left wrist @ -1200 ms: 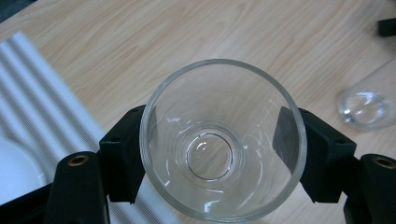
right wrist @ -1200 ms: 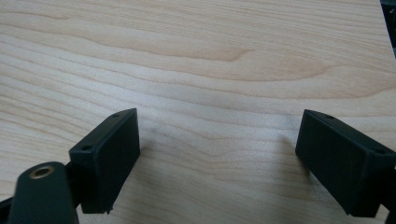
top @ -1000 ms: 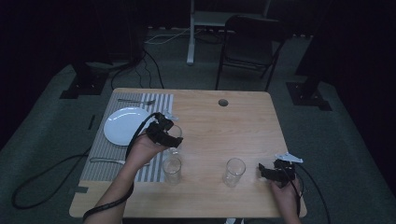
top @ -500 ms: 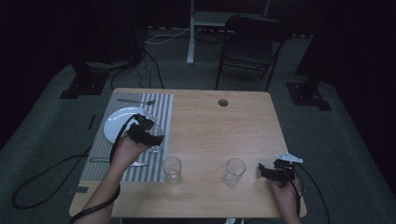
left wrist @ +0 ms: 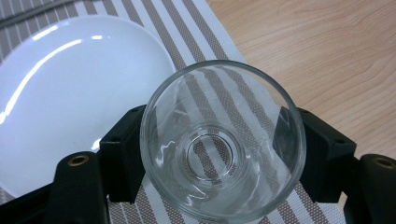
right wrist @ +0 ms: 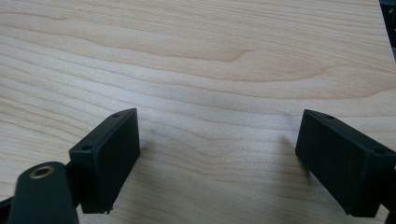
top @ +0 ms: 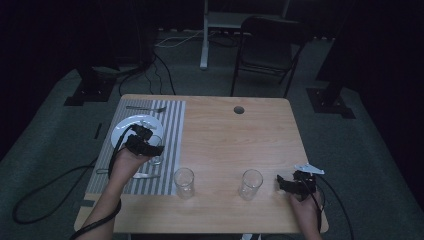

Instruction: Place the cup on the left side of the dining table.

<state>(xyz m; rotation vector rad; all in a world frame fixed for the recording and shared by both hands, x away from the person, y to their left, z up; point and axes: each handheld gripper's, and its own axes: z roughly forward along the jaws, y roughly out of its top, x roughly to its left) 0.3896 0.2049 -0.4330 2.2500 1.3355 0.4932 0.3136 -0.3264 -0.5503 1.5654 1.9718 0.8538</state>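
Left claw [left wrist: 205, 154] gripping clear glass [left wrist: 223, 140] over striped placemat [left wrist: 219, 28], beside white plate [left wrist: 70, 93], near surface's left edge. Right claw [right wrist: 217, 163] gaping empty over bare wooden surface [right wrist: 210, 60]. Dark room surrounding.

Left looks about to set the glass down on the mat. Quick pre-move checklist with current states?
1. Grip: left gripper fingers press both sides of the held glass: ok.
2. Glass empty, so no spill risk: ok.
3. Spot below is bare striped placemat, beside the white plate rather than over it: ok.
4. Height above the mat: cannot tell.
5. Right gripper open, empty, low over the table, away from the left: ok.
6. Two standing glasses sit on the near side, apart from the drop spot: ok.
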